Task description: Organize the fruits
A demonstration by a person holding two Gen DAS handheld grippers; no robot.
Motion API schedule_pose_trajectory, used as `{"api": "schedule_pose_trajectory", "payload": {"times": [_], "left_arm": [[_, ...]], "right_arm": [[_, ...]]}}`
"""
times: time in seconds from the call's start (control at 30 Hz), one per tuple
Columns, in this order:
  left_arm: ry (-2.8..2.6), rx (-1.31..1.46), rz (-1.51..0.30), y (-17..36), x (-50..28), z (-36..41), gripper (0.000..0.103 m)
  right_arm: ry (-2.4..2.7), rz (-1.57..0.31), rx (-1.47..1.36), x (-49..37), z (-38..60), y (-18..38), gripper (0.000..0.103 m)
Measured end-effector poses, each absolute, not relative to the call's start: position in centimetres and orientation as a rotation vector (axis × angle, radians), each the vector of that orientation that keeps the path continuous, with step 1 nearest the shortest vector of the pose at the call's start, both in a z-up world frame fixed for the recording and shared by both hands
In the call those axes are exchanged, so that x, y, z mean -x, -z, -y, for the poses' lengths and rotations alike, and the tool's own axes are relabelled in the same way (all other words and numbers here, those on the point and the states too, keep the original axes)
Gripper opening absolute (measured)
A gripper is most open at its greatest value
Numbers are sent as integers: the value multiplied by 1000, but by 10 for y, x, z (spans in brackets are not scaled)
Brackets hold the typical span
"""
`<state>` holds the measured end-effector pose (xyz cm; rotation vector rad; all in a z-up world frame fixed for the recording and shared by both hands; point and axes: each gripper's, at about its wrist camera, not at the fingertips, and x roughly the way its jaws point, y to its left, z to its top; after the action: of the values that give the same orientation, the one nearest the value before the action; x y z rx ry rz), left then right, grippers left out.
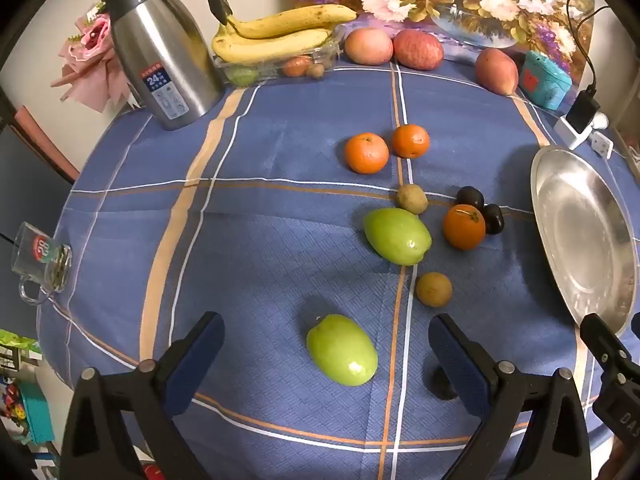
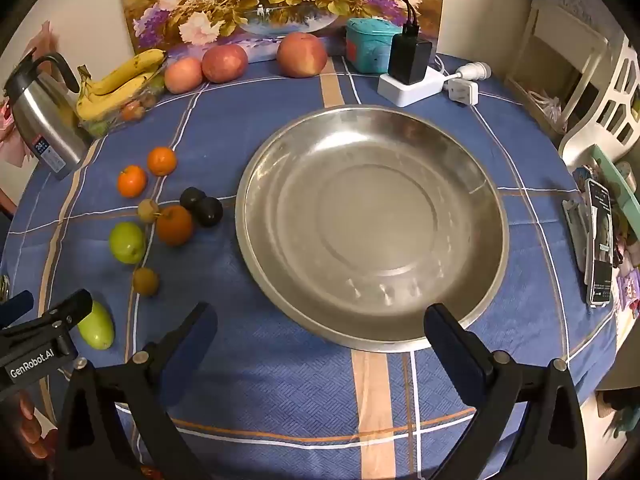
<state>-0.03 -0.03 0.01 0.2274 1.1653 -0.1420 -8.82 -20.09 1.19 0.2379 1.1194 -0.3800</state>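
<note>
Loose fruits sit on the blue checked desk (image 1: 260, 220), none yet in the steel plate (image 2: 256, 184), which is empty and fills the centre of the right wrist view. Nearest green fruit (image 1: 342, 350) lies low centre of the left wrist view, between the two fingers of the left claw (image 1: 326, 354) but not touched. Second green fruit (image 1: 397, 236) is mid-frame, with two small brown fruits (image 1: 434, 289) near it. Above those, two oranges (image 1: 366, 153) side by side; to the right a third orange (image 1: 464, 227) touching two dark plums (image 1: 470, 197), just beside the plate rim. Bananas (image 1: 280, 36), apples (image 1: 368, 46) and a steel kettle (image 1: 160, 52) stand along the top of the frame, well apart from the loose group.

Left claw: spread wide, nothing held. Right claw (image 2: 320, 344): also wide and empty, hanging over the near rim of the plate.

Step looks like the very start: approach for the first pick. Next move likely calls for lowering the left claw over the near green fruit, closing gently on its smooth rounded sides, then carrying it right to the plate.
</note>
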Motion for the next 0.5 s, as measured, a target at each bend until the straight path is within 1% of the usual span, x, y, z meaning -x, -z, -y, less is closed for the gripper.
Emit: {"api": "schedule_pose_trajectory", "payload": {"times": [0.4, 0.43, 0.5], "left_arm": [[158, -235, -1167, -2, 0, 2, 103], [159, -235, -1167, -2, 0, 2, 103], [157, -236, -1166, -2, 1, 3, 103]], "right_arm": [[387, -1110, -221, 89, 196, -11, 103], [384, -1113, -227, 91, 193, -3, 103], [383, -1120, -238, 89, 200, -10, 103]]}}
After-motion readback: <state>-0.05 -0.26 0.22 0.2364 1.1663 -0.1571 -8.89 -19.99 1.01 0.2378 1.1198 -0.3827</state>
